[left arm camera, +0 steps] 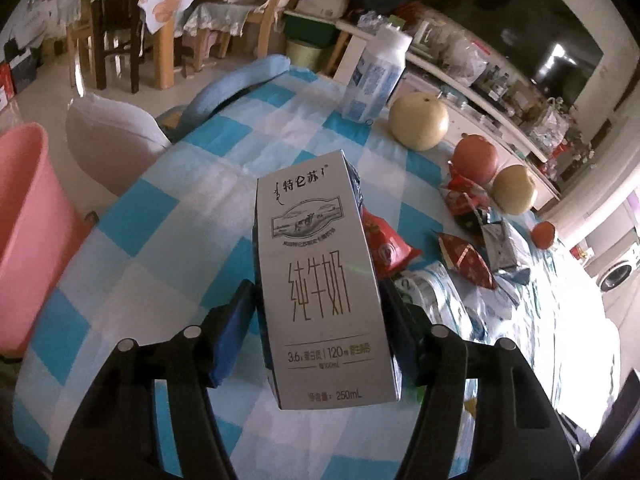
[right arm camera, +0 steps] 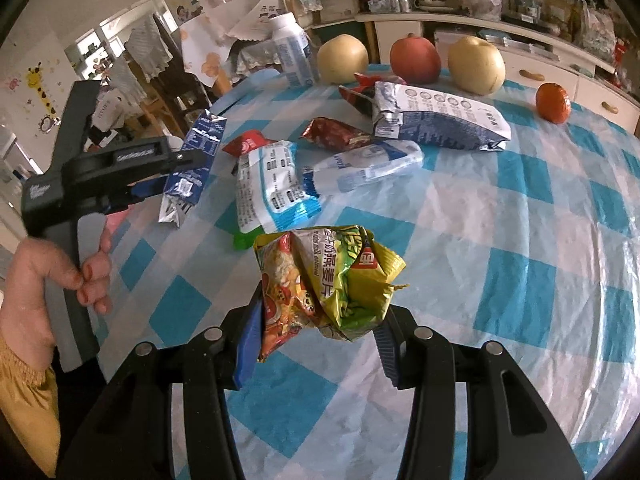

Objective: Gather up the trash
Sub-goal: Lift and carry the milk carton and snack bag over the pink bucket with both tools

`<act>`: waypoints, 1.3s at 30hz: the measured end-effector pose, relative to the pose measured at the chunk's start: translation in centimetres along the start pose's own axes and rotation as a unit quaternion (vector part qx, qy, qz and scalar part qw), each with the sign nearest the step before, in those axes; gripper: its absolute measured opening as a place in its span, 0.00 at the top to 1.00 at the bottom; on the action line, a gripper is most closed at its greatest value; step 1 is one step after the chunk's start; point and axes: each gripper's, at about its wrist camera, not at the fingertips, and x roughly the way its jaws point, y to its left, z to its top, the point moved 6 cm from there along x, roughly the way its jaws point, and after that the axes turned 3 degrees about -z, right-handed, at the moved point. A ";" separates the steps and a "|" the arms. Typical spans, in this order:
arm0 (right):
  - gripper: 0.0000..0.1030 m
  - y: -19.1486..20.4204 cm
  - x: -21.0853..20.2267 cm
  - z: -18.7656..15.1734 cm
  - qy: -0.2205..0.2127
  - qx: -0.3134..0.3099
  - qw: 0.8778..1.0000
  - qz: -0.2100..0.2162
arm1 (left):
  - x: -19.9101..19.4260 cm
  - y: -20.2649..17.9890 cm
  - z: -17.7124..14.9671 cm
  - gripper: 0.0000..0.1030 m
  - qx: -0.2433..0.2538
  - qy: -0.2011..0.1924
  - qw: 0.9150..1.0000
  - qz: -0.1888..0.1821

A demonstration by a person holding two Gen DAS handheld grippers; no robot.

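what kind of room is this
Most likely a home dining or living area: a table under a blue checked plastic cloth, wooden chairs draped with fabric, a cluttered sideboard and what looks like a washing machine.

My tongs (right arm camera: 318, 344) are black with silver rivets and blue pads (right arm camera: 250, 350); beside them, my left hand (right arm camera: 44, 280) wears a mustard-yellow elastic-cuffed sleeve (right arm camera: 24, 408)

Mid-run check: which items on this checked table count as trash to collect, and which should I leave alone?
Trash:
- milk carton, between the left gripper jaws
- crumpled snack bag, clamped in the right gripper
- flattened carton
- white-blue pouches
- red wrappers

Leave:
- pears
- red fruit
- orange
- upright bottle, contents unclear
- pink bin, probably the drop spot
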 end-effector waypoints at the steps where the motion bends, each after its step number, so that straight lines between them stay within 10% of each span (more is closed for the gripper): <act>1: 0.52 0.1 0.0 0.0 0.000 0.000 1.000 0.000 | -0.6 0.1 -0.2 0.38 0.003 -0.006 1.000 -0.002; 19: 0.52 5.0 -0.9 0.2 -0.024 -0.028 0.999 0.003 | -7.6 3.3 -1.1 0.38 0.085 -0.095 0.992 0.007; 39: 0.52 19.8 1.1 2.9 -0.047 -0.134 0.990 0.012 | -14.1 18.3 3.5 0.38 -0.013 -0.164 0.980 0.116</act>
